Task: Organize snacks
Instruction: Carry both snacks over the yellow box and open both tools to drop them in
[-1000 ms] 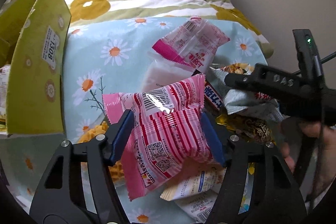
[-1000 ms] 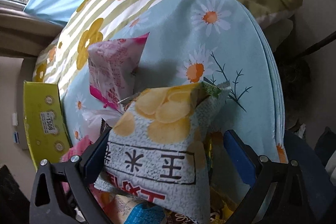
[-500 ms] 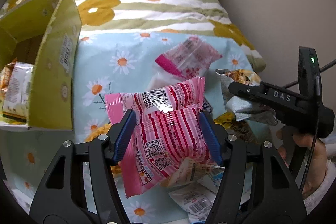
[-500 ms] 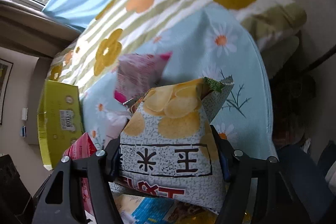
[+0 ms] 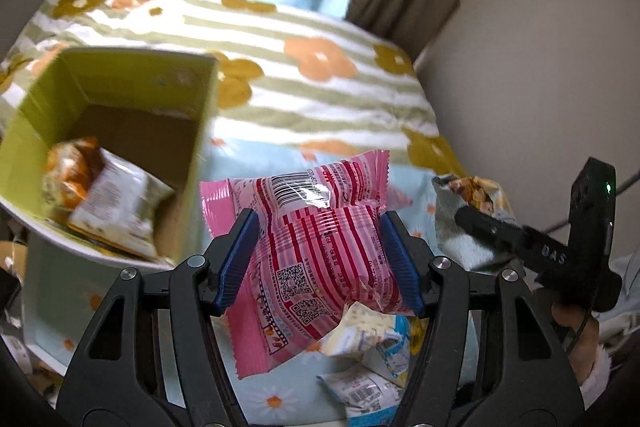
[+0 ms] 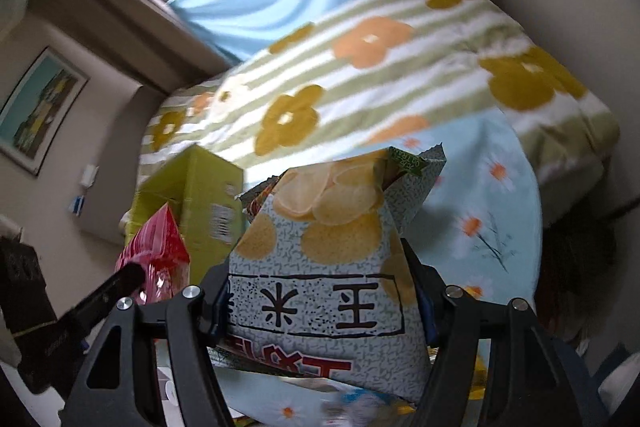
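My left gripper (image 5: pixel 320 259) is shut on a pink striped snack packet (image 5: pixel 316 247) and holds it above the bed, just right of an open yellow-green box (image 5: pixel 192 163) with a snack pack (image 5: pixel 108 207) inside. My right gripper (image 6: pixel 322 307) is shut on a grey-speckled chip bag (image 6: pixel 332 267) with yellow chips printed on it, lifted off the bed. The right gripper shows in the left wrist view (image 5: pixel 516 235) with the chip bag (image 5: pixel 468 199). The pink packet (image 6: pixel 156 247) and the box (image 6: pixel 192 203) show left in the right wrist view.
Several loose snack packets (image 5: pixel 368 379) lie on the light-blue daisy sheet (image 5: pixel 56 299) below the left gripper. A striped floral quilt (image 5: pixel 304 67) covers the far bed. A wall (image 5: pixel 540 47) stands right; curtains and a window are behind.
Both grippers have risen with their packets. The left one has moved toward the box, whose inside now shows. The right gripper closed on the chip bag and lifted it.
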Available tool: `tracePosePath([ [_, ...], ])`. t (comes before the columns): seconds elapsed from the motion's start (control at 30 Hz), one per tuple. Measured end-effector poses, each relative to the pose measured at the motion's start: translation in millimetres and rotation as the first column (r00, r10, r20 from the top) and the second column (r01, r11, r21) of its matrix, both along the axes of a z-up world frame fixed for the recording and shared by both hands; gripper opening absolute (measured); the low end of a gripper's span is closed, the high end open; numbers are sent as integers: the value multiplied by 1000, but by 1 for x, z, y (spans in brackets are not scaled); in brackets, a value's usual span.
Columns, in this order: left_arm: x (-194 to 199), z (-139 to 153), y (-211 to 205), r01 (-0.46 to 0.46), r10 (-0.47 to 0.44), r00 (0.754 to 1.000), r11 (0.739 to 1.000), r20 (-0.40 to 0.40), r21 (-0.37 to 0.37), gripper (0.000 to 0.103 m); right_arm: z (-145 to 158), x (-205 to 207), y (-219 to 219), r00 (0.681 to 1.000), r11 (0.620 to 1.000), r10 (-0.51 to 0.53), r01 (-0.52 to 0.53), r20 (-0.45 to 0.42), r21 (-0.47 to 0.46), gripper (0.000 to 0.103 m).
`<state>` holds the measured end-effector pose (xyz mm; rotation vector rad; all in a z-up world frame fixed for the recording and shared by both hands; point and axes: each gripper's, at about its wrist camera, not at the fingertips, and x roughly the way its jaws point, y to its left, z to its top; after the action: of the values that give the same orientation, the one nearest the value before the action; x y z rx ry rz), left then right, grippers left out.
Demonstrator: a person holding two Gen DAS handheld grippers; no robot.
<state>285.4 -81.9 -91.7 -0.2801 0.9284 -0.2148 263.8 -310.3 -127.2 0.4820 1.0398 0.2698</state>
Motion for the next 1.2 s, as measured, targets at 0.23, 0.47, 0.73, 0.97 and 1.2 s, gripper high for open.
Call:
tracePosePath([
  [0.23,12,31,80,-54,56,996,998,71,-20,59,37,13,67,995,999,53,-53,89,-5,65],
  [0.47,52,30,172,-56,57,997,998,53,-24,59,40,40,150,994,999,39,-41,102,14,65],
  [0.73,115,-8,262,-42,42,999,999,-26,-2,59,22,72,246,995,998,52,-51,89,-22,65],
  [0.97,159,-52,289,11,-4,993,998,-120,55,60,-5,89,285,997,995,66,-63,31,-72,65],
  [1.2,182,-71,294,12,2,990,995,-144,95,101,-26,99,300,995,989,99,-100,-17,-111,65],
])
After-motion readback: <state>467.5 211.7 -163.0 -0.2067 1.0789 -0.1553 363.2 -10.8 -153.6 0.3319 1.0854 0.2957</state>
